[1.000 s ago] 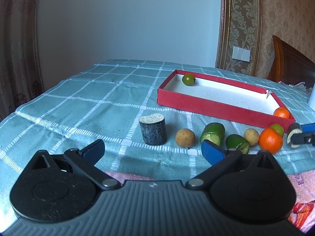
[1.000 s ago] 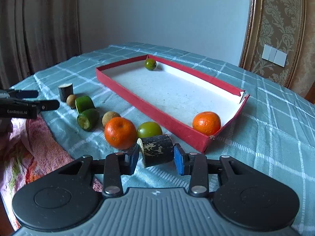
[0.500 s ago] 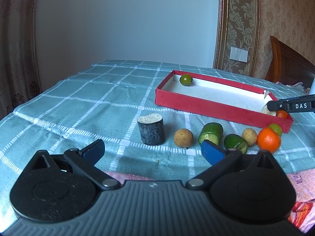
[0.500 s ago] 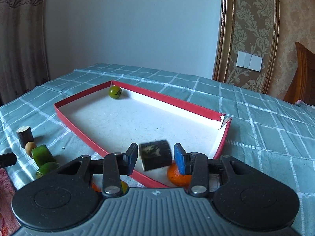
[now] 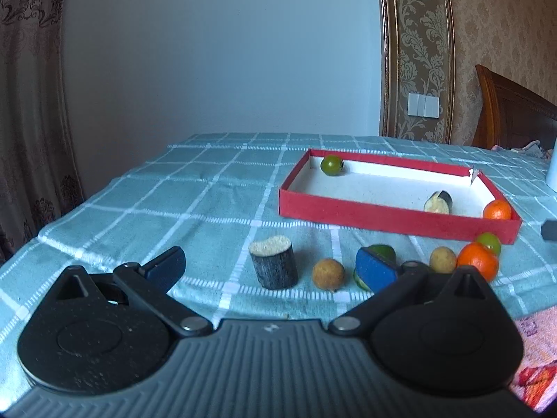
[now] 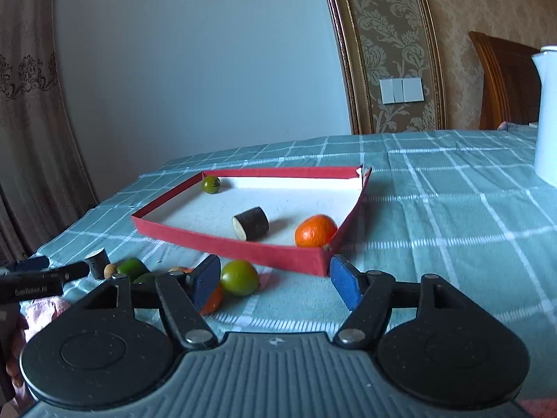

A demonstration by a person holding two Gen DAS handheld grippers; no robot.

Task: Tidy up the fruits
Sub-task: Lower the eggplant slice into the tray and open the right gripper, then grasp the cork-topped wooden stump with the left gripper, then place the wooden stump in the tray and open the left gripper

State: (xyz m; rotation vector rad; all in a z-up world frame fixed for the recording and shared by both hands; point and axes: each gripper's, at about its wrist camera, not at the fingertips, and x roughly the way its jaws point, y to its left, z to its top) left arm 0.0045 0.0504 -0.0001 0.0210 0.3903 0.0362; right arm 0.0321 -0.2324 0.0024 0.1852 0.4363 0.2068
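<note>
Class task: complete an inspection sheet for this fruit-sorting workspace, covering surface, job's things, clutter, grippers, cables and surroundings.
Surface: teal checked tablecloth.
Job's things: shallow red cardboard tray holds a small green fruit, a dark cut cylinder on its side and an orange mandarin; other fruits lie outside.
Clutter: tall white jug.
Grippers: left gripper open, empty; right gripper open, empty.
Cables: nothing seen.
Surroundings: brown patterned curtain, white wall switch.

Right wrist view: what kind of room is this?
Probably a home bedroom or dining room: a checked tablecloth, damask wallpaper with a wall switch, curtains, and a carved wooden headboard or chair back.
</note>
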